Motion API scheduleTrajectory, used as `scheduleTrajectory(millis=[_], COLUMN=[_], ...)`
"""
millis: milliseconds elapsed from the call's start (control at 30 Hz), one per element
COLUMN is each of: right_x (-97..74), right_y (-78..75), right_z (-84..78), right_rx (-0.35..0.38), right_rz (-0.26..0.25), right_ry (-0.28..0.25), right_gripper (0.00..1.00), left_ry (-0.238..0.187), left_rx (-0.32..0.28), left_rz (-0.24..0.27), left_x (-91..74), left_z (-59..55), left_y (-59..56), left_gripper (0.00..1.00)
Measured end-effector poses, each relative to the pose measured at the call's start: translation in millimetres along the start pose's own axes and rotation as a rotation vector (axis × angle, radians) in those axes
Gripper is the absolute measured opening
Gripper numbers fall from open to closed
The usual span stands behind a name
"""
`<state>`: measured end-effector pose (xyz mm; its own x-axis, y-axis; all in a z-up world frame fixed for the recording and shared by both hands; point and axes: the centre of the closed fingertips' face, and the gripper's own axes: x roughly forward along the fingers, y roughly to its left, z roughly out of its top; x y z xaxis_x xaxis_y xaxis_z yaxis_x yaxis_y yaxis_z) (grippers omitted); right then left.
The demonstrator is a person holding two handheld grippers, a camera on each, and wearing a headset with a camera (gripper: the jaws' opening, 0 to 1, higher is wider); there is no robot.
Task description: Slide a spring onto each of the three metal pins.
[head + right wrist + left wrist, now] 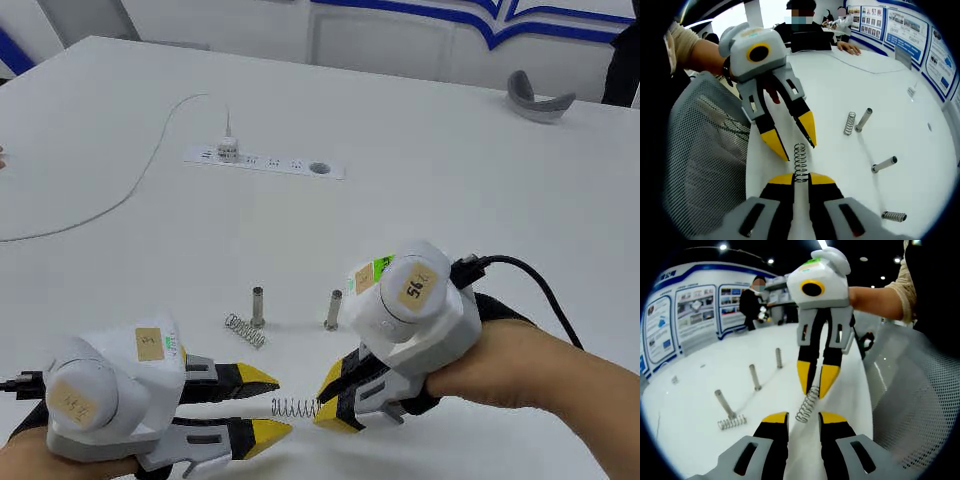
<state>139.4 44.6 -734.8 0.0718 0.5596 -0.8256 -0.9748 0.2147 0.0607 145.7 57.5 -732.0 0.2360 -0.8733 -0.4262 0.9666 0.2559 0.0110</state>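
1. Yellow-tipped, the right gripper (318, 410) has its jaws narrowed on 1 end of a spring (295, 407), and we see it gripped firmly.
2. The left gripper (283, 404) faces it with its jaws apart, either side of that spring's free end.
3. In the left gripper view, 3 metal pins (755, 376) stand upright and bare on the white table (420, 180).
4. A second spring (732, 422) lies at the nearest pin's base, and a third spring (894, 216) lies flat, apart from the pins.

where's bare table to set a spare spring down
Free: the wide stretch between power strip and pins, and the right side past the right gripper. Crowded: around the pins, the loose spring, and where the left gripper meets the held spring.
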Motion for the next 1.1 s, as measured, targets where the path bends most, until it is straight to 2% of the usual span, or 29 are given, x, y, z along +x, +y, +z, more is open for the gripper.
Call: scheduleTrajectory(millis=[133,300,600,1100], right_x=[0.1,1.9,-0.2,-12.8], right_y=[6.0,11.1,15.2,18.3], right_z=[-0.2,-2.9,-1.8,27.4], right_rx=[-0.013,-0.02,-0.03,-0.078], right_rz=[0.028,0.05,0.062,0.043], right_ry=[0.008,0.024,0.033,-0.026], right_gripper=[0.12,0.12,0.12,0.12], left_ry=[0.024,0.032,0.036,0.035], left_rx=[0.03,0.054,0.076,0.072], left_rz=[-0.027,-0.051,-0.059,-0.061], left_x=[2.8,5.1,5.8,5.8], left_z=[-4.6,-5.5,-5.2,-2.9], left_y=[-7.9,-15.0,-17.0,-18.7], left_gripper=[0.23,0.19,0.13,0.11])
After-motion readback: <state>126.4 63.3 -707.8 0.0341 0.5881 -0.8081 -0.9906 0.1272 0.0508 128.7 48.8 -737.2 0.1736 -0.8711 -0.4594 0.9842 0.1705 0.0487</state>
